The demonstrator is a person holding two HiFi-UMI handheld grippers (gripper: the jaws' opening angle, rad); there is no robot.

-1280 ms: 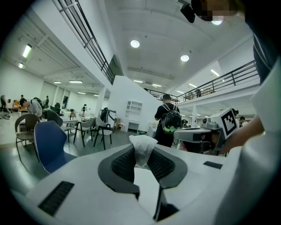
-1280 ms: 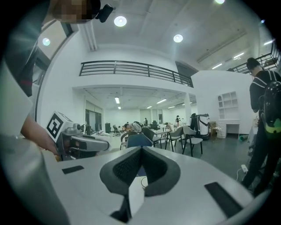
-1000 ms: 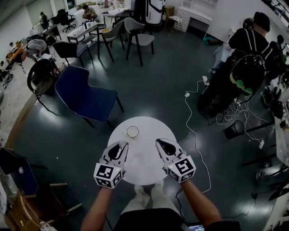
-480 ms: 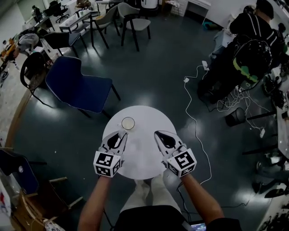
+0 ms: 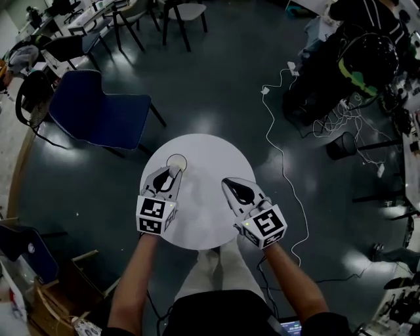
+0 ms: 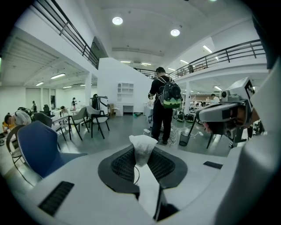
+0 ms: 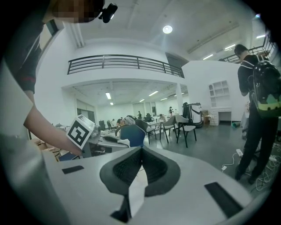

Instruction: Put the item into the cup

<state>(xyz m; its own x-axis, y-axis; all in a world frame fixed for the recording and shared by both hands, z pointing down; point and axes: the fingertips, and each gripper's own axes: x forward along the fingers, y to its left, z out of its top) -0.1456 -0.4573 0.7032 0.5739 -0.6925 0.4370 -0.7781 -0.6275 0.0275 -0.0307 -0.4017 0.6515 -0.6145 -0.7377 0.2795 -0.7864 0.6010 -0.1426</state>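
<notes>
White crumpled wad [image 6: 142, 147] pinched in L gripper's [image 5: 172, 174] ribbed pads [image 6: 123, 164] by round cup [image 5: 177, 159] — R gripper's [image 5: 230, 186] jaws together.

We stand in a big open lab-like office: dark polished floor [image 5: 216, 85], a blue chair [image 5: 98, 118] at ten o'clock of our round white table [image 5: 203, 157], desks [image 5: 92, 16] at eleven, loose cables [image 5: 279, 141] at two, a railed mezzanine [image 7: 123, 63] overhead.
</notes>
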